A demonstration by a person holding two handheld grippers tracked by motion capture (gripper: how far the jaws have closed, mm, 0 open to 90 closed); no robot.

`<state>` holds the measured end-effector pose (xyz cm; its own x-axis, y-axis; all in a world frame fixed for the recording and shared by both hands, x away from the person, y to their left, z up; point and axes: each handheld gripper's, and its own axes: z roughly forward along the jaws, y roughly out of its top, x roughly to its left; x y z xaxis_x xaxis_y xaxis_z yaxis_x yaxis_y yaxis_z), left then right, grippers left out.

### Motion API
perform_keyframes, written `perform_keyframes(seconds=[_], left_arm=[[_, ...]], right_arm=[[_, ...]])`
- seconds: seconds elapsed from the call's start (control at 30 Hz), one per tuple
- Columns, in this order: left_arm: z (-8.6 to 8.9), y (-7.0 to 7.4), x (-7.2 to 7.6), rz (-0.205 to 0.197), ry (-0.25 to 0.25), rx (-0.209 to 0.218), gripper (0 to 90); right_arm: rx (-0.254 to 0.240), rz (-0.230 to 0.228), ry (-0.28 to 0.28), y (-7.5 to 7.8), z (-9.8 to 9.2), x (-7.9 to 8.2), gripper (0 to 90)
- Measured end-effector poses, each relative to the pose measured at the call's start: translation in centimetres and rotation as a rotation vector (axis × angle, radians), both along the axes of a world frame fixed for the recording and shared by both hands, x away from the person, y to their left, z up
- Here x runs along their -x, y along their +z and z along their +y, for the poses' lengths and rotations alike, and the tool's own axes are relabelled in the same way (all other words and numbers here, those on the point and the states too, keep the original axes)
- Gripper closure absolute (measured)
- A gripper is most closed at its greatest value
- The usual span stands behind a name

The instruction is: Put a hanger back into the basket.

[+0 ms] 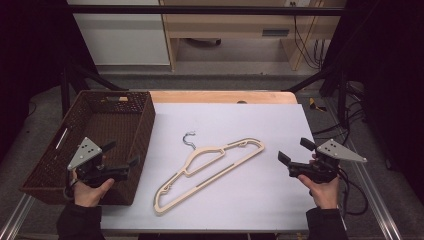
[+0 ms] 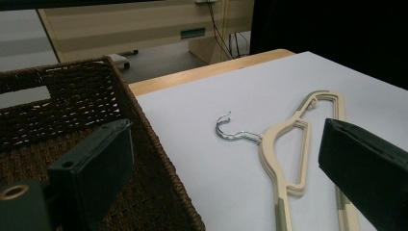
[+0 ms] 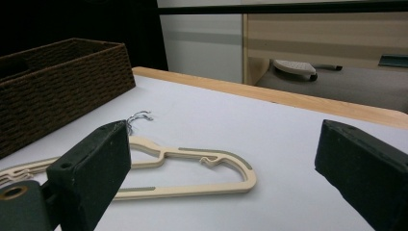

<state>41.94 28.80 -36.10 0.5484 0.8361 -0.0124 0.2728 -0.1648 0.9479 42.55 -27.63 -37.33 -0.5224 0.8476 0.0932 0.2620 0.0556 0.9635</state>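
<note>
High view: a hanger is seen lying flat and aslant on the white sheet in the middle of the desk, its metal hook turned toward the far left, close to the basket that stands along the left edge. The left gripper is held over the basket's near right corner, the right gripper near the sheet's right edge; both jaws are spread wide and nothing is held in either.

A slip is judged the main risk: the hanger's thin flat bars could be missed or pushed along the smooth sheet if jaws are closed from a shallow angle. If only one end is lifted, the hanger could swing, and the hook could be caught in the basket's weave or on its rim. The left gripper itself could be knocked against the basket wall when it is brought across.

Open room is offered to the right of the hanger and toward the far edge, where the sheet lies bare. The left side is crowded by the basket, and the desk's right edge is close beside the right gripper.
</note>
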Motion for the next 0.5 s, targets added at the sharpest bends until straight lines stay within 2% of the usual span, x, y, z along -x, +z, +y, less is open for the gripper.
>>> perform_keyframes(seconds=[0.03,0.23,0.33,0.5], left_arm=[[0.0,0.0,0.0,0.003,-0.002,-0.009,4.7],[0.0,0.1,0.1,0.000,-0.003,0.000,4.9],[-0.2,0.1,0.1,-0.002,-0.017,-0.017,4.8],[-0.4,0.1,0.1,-0.006,-0.021,-0.015,4.7]], right_arm=[[0.004,0.003,0.000,0.0,0.0,0.0,5.7],[0.012,0.005,-0.006,0.2,0.5,0.0,7.1],[0.034,0.016,0.000,0.4,1.8,-0.3,8.4],[0.037,0.029,0.007,0.6,3.4,-0.7,9.3]])
